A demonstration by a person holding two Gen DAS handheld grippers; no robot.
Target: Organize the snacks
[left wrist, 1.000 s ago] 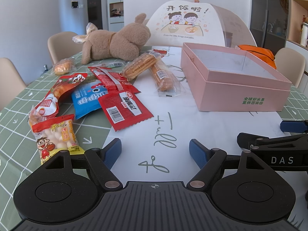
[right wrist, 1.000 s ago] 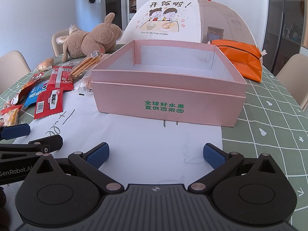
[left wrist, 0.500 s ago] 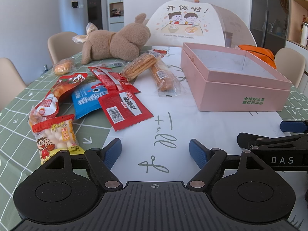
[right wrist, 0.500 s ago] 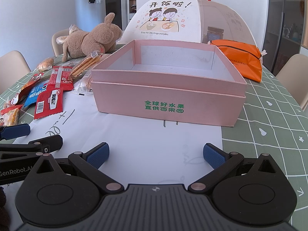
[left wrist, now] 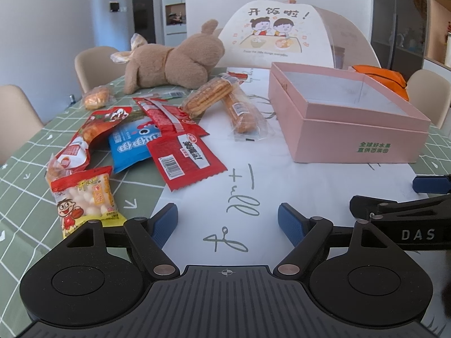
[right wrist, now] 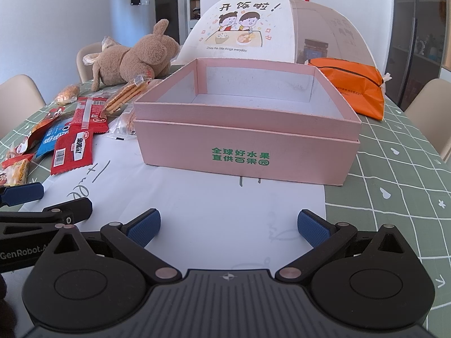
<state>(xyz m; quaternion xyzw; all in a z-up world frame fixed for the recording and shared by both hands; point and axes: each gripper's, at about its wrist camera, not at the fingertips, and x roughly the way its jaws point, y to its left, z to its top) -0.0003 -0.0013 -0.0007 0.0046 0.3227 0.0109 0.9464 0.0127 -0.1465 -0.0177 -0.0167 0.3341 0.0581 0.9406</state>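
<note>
Nothing has moved since the earlier frames: both grippers sit where they were, low over the white paper runner on the green checked tablecloth. The left gripper has its blue fingers spread wide apart with nothing between them, and the right gripper is spread the same way, also holding nothing.

The snacks lie in a loose heap to the left, well apart from the pink box, which stands open on the runner to the right. Nearest is the yellow-and-red packet, its long axis running near to far. Beside it the red barcode packet lies slanted, its far end leaning left, overlapping the blue packet. Farther off, two clear-wrapped pastry sticks cross each other, one pointing toward the box, one toward the near side. A plush rabbit lies on its side at the far left, beside a domed food cover.
</note>
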